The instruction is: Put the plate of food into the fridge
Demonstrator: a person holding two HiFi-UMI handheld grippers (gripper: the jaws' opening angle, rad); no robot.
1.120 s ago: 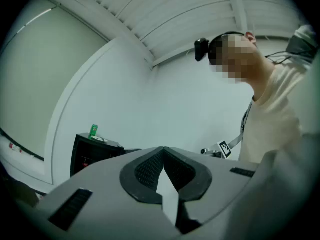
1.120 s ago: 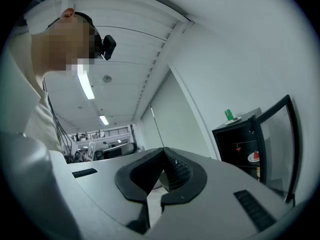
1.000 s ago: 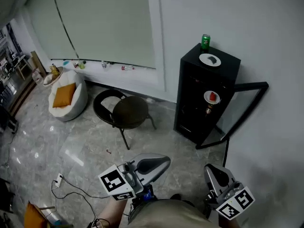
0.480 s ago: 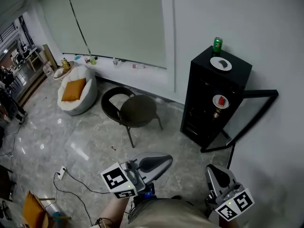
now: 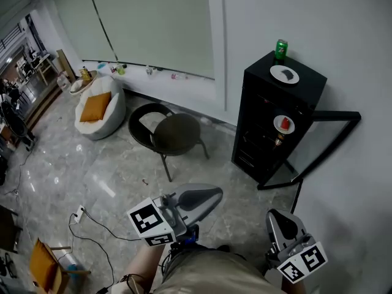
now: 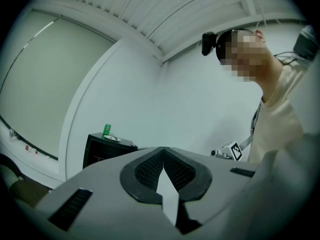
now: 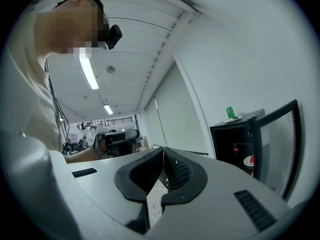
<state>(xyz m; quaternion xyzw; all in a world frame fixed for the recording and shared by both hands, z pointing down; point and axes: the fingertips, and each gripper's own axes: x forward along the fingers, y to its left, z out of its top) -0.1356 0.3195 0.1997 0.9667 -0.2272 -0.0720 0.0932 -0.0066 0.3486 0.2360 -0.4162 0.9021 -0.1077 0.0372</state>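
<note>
The plate of red food (image 5: 283, 124) stands on a shelf inside the black fridge (image 5: 262, 72), whose glass door (image 5: 337, 114) is open to the right. On top of the fridge stand a second plate (image 5: 284, 74) and a green can (image 5: 281, 48). The left gripper (image 5: 214, 193) and the right gripper (image 5: 274, 217) are well apart from the fridge, each with its fingers together and nothing between them.

A lounge corner of an office or lab is suggested. A polished tiled floor (image 5: 79, 164) and a wide window covered by a roller blind (image 5: 153, 23) are seen. A white beanbag seat (image 5: 101, 112) is placed far left, with a round dark chair (image 5: 174, 133) beside it. A black fridge (image 5: 272, 124) is set against the right wall. Loose cables (image 5: 98, 225) are trailed near.
</note>
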